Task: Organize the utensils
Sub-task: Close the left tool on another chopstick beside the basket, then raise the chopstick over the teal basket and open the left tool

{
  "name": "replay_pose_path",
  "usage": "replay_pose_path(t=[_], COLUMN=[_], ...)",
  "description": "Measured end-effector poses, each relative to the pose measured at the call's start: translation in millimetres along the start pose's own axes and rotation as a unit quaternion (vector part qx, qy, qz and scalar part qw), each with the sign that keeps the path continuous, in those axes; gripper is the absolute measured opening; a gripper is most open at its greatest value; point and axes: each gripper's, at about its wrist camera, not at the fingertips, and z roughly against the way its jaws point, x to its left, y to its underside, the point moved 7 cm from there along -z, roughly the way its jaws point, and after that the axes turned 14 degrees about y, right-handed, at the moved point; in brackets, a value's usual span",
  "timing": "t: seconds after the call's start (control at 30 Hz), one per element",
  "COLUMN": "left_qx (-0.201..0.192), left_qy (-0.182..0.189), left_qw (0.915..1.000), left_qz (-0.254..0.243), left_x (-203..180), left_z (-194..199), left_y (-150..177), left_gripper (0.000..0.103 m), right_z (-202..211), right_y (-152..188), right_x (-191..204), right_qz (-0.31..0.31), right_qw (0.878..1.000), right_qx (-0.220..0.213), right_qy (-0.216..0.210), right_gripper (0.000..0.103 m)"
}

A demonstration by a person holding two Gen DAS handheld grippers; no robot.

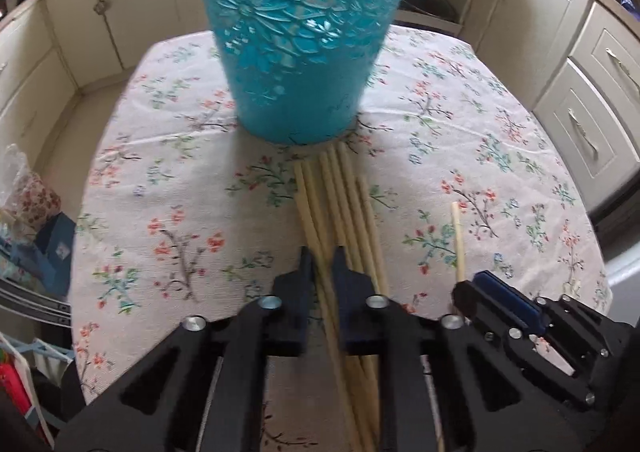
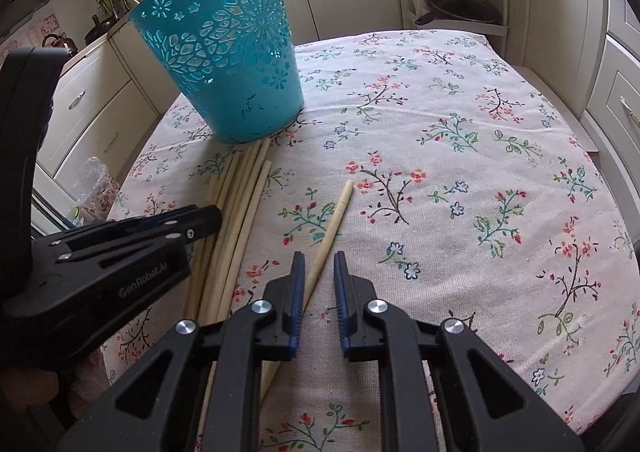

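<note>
A teal cut-out basket (image 1: 300,32) (image 2: 228,64) stands upright on the floral tablecloth. Several pale wooden chopsticks (image 1: 344,204) (image 2: 236,204) lie in a bundle with their tips against its base. My left gripper (image 1: 323,260) straddles the bundle, its jaws narrowly apart with sticks between them; it also shows in the right wrist view (image 2: 200,220). One chopstick (image 2: 332,224) (image 1: 457,240) lies alone to the right of the bundle. My right gripper (image 2: 317,264) has that stick between its jaws with a gap on each side.
The table (image 2: 460,156) is covered with a floral cloth. Cream kitchen cabinets (image 2: 616,100) surround it, with an open shelf (image 2: 456,12) at the back. A plastic bag (image 1: 24,188) and clutter lie off the table's left edge.
</note>
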Motion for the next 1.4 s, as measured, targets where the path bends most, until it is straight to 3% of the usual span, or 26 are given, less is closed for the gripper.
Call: replay_pose_path(t=[0.13,0.67,0.8,1.0,1.1,1.3,1.4], left_qx=[-0.004,-0.040,-0.084,-0.227,-0.313,-0.402,-0.417], left_qy=[0.031,0.073,0.102,0.136,0.125,0.086,0.051], left_qw=[0.9993,0.9958,0.9906,0.9642,0.9416,0.9117,0.9074], left_qz=[0.020,0.037,0.034,0.019,0.002,-0.001,-0.004], left_x=[7.5,20.3,13.6,2.4,-4.1,-3.8,1.6], left_z=[6.7,54.6,90.6,174.0,208.7,211.3,192.3], left_y=[-0.9,2.1,-11.4,-91.4,-145.4,-221.4,-243.8], left_gripper=[0.005,0.005,0.005,0.005,0.005,0.005,0.005], right_z=[-1.0,-0.7,-1.2,-1.5,-1.9,-2.1,-3.1], right_y=[-0.9,-1.9,-2.6,-2.0,-2.7,-3.9,-5.0], right_x=[-1.7,-2.5,-1.9,3.5,1.9,4.3,5.4], right_qz=[-0.002,-0.007,-0.011,-0.005,-0.011,-0.007,-0.001], right_qw=[1.000,1.000,1.000,1.000,1.000,1.000,0.999], right_qx=[-0.003,-0.012,-0.012,-0.017,-0.019,-0.027,-0.033], right_qy=[-0.001,0.008,0.009,0.009,0.003,0.002,0.004], right_gripper=[0.015,0.016,0.018,0.027,0.027,0.030,0.031])
